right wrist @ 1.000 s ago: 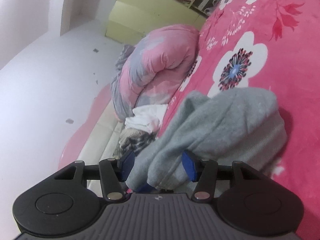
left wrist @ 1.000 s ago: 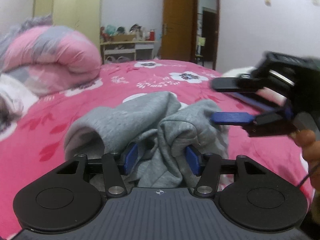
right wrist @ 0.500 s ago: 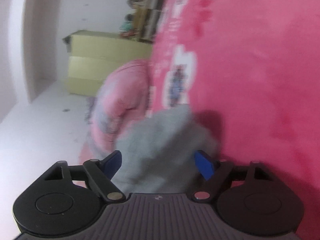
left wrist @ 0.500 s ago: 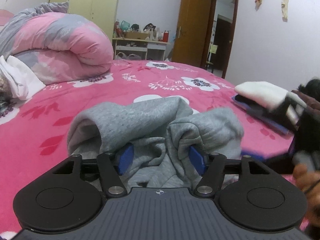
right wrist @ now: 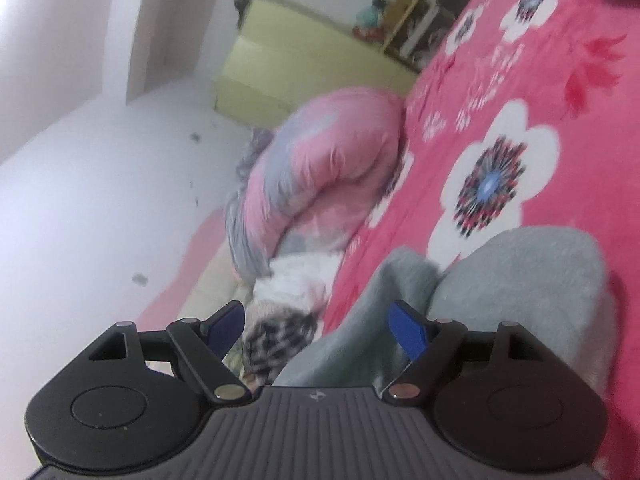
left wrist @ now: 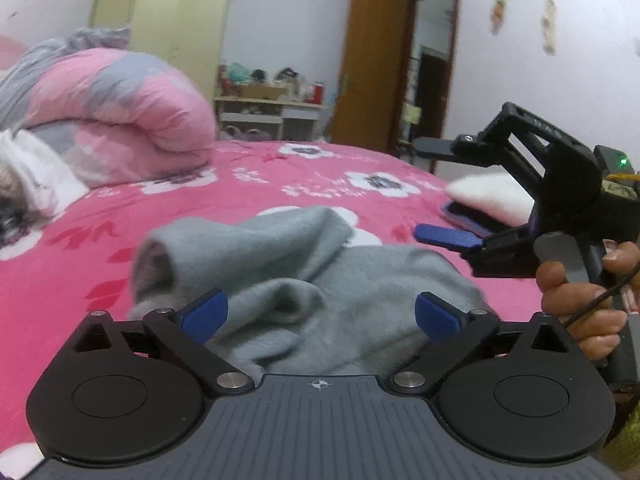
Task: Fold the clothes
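Observation:
A grey fleece garment [left wrist: 304,272] lies bunched on the pink flowered bed [left wrist: 248,184]. My left gripper [left wrist: 320,314] is open just above its near folds, holding nothing. My right gripper [left wrist: 434,192] shows in the left wrist view at the right, tilted on its side, open and empty, above the garment's right edge, held by a hand [left wrist: 580,300]. In the right wrist view my right gripper [right wrist: 320,330] is open with the grey garment [right wrist: 520,280] beneath and to the right of it.
A rolled pink and grey quilt [left wrist: 112,116] lies at the bed's far left, with white and checked clothes [left wrist: 28,176] beside it. A folded stack topped by a white garment [left wrist: 488,196] sits at the right. Wardrobe, shelf and door stand behind.
My left gripper has opened wide and let go of the grey garment, which has slumped flatter. My right gripper has risen back into the left view, open.

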Action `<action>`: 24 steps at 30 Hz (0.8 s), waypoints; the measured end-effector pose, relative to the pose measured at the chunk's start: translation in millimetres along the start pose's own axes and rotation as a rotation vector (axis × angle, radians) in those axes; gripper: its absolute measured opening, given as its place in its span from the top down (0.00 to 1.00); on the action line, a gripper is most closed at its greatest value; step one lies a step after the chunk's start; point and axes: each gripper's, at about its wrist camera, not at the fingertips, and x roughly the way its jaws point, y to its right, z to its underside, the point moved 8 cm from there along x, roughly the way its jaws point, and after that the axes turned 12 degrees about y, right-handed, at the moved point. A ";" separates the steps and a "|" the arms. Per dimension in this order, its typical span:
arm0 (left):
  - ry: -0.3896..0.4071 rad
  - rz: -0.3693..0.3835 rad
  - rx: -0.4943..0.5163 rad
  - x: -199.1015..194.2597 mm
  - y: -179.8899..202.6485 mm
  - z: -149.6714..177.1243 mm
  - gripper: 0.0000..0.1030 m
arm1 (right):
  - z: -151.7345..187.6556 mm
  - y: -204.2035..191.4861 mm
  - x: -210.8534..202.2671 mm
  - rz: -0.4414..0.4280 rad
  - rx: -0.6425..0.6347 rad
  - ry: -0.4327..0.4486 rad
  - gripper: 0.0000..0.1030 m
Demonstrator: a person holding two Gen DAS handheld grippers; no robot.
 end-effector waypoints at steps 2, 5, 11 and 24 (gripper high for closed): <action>-0.003 0.040 0.029 -0.4 9.9 3.2 0.02 | -11.0 22.3 -26.1 0.083 -0.045 0.065 0.12; -0.001 0.088 0.075 -1.9 24.8 6.9 0.02 | -32.8 58.3 -41.9 0.222 -0.122 0.099 0.06; -0.119 0.070 0.244 6.9 44.6 38.3 0.00 | -42.0 107.7 -8.1 0.275 -0.124 -0.009 0.05; -0.213 0.005 0.332 14.1 56.7 57.1 0.00 | -0.2 94.8 -12.9 -0.012 -0.038 -0.264 0.08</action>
